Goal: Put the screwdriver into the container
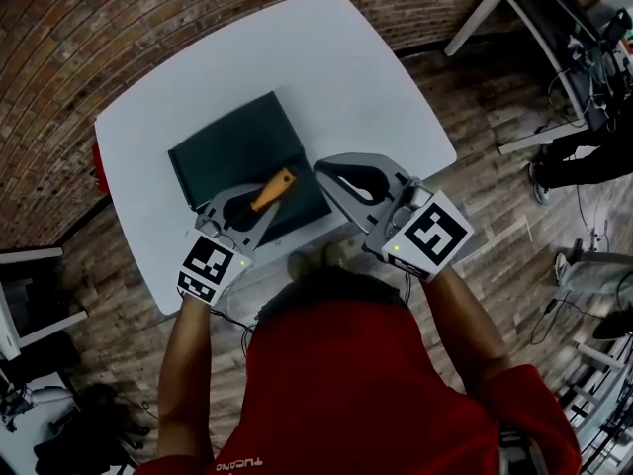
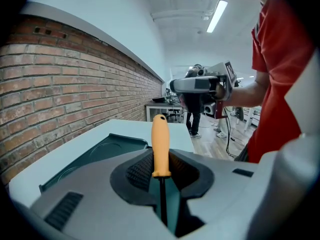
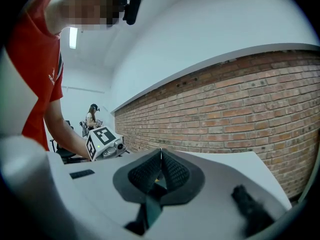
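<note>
A: Where's the screwdriver [image 2: 160, 144]?
B: Left gripper [image 1: 259, 209] pinches its shaft, handle fwd, over the container [image 1: 232, 151]. We're set to drop it.
A: Right gripper [image 3: 160, 171]?
B: Pressed together, empty, beside us, out of the way.

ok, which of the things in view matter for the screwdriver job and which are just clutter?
In the job: orange-handled, black-shafted screwdriver; dark green rectangular container; left gripper, shut on the screwdriver.

Just about: right gripper, shut and empty; white table; red object at the table's left edge; white-legged desk beyond.
</note>
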